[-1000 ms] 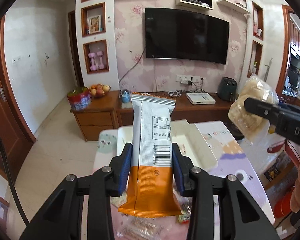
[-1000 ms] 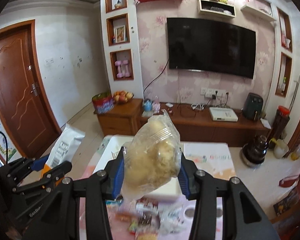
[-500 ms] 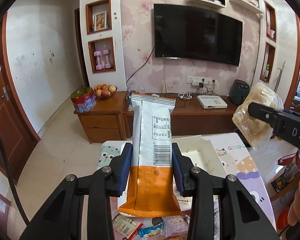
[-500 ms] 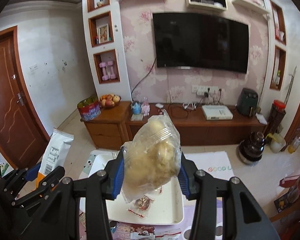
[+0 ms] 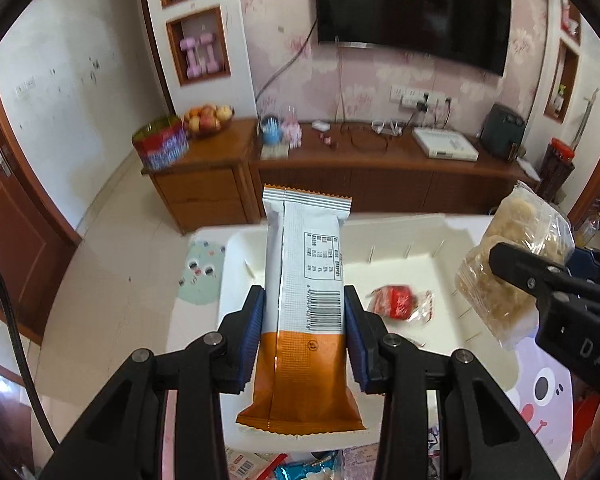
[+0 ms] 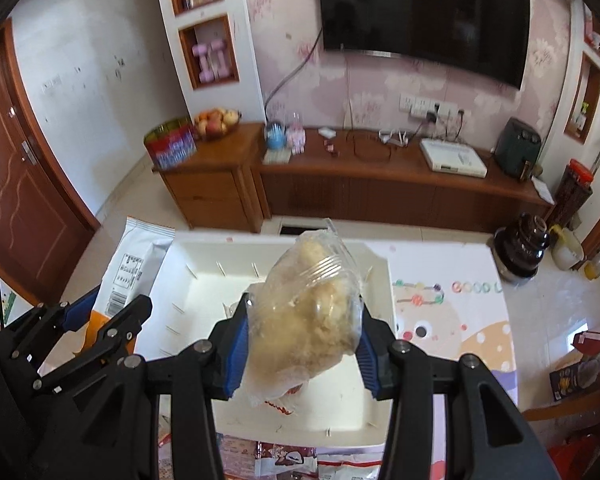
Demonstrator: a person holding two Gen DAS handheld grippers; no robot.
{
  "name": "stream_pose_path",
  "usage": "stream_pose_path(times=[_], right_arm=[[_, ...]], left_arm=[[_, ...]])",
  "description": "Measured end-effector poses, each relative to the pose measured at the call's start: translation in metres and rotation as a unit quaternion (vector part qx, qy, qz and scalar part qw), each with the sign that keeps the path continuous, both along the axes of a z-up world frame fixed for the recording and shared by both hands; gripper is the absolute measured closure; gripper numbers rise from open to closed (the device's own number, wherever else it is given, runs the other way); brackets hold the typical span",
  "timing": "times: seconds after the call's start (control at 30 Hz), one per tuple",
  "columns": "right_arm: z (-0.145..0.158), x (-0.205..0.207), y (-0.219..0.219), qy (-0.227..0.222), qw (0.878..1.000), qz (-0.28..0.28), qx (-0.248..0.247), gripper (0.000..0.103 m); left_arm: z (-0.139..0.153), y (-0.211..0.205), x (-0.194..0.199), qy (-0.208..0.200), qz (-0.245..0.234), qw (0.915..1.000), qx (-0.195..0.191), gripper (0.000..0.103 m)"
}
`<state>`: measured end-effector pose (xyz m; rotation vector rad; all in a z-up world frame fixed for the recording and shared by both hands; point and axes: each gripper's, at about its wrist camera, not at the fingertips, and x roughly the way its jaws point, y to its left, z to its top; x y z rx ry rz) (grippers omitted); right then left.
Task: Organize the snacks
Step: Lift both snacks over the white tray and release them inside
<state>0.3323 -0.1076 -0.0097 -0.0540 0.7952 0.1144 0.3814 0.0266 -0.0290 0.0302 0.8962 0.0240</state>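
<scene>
Left wrist view now fills its lower middle with the white tray (image 5: 440,268), which sat farther off a second ago: both hands have come down over it. The left gripper (image 5: 304,320) stays clamped on the orange-and-white packet (image 5: 306,312), the right gripper (image 6: 300,328) on the clear bag of pale snacks (image 6: 304,320). One red wrapped snack (image 5: 396,300) already lies inside, so release looks next.

1. The orange-and-white snack packet (image 5: 306,308) hid the middle of the white tray (image 5: 400,268).
2. The clear bag of pale pastries (image 6: 306,328) covered most of a red-wrapped snack (image 6: 278,402).
3. Loose packets (image 6: 288,456) at the table's near edge were cut off and blurred.
</scene>
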Motion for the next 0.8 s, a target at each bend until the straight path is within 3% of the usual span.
stream_pose_path(times=[0.3,0.37,0.4,0.43,0.57,0.8], right_arm=[[-0.051,0.038,0.004,0.064,0.998,-0.008,-0.011,0.056],[-0.063,0.043,0.005,0.078,0.997,-0.006,-0.010,0.055],[-0.070,0.045,0.005,0.086,0.996,-0.005,-0.006,0.055],[-0.078,0.047,0.003,0.099,0.995,-0.007,0.004,0.054],[-0.096,0.047,-0.005,0.122,0.992,-0.016,0.027,0.052],[-0.096,0.037,-0.013,0.120,0.992,-0.011,0.044,0.042]], left_arm=[[-0.058,-0.004,0.034,0.063,0.011,0.9979,0.014,0.063],[-0.072,-0.006,0.033,0.080,0.011,0.9966,0.018,0.045],[-0.077,-0.006,0.034,0.087,0.012,0.9959,0.020,0.020],[-0.084,-0.006,0.034,0.092,0.018,0.9953,0.023,0.010],[-0.095,-0.004,0.031,0.099,0.019,0.9947,0.023,0.010],[-0.095,-0.007,0.018,0.094,0.010,0.9950,0.030,0.010]])
